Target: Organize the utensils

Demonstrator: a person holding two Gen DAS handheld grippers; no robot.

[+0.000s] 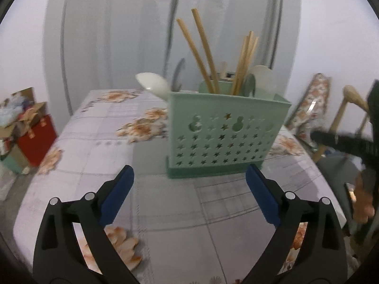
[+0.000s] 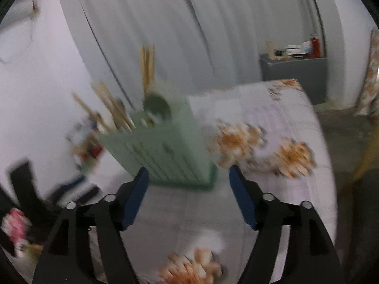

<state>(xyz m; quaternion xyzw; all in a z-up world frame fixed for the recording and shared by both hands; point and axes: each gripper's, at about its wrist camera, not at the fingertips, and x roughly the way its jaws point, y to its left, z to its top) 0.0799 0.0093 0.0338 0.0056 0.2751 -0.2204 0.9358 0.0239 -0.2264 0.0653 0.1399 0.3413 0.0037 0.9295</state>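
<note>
A mint-green utensil holder with star cut-outs stands upright on the flowered tablecloth. Several wooden chopsticks lean out of its top, beside a white spoon and a pale flat utensil. My left gripper hovers just short of the holder's front, open, nothing between its blue pads. In the blurred right wrist view the same holder stands ahead with chopsticks and a dark-green spoon in it. My right gripper is open and empty near its base.
Boxes and a red bag sit on the floor to the left of the table. A wooden chair and the other gripper's black frame are at the right. A grey cabinet with bottles stands behind the table; white curtains hang beyond.
</note>
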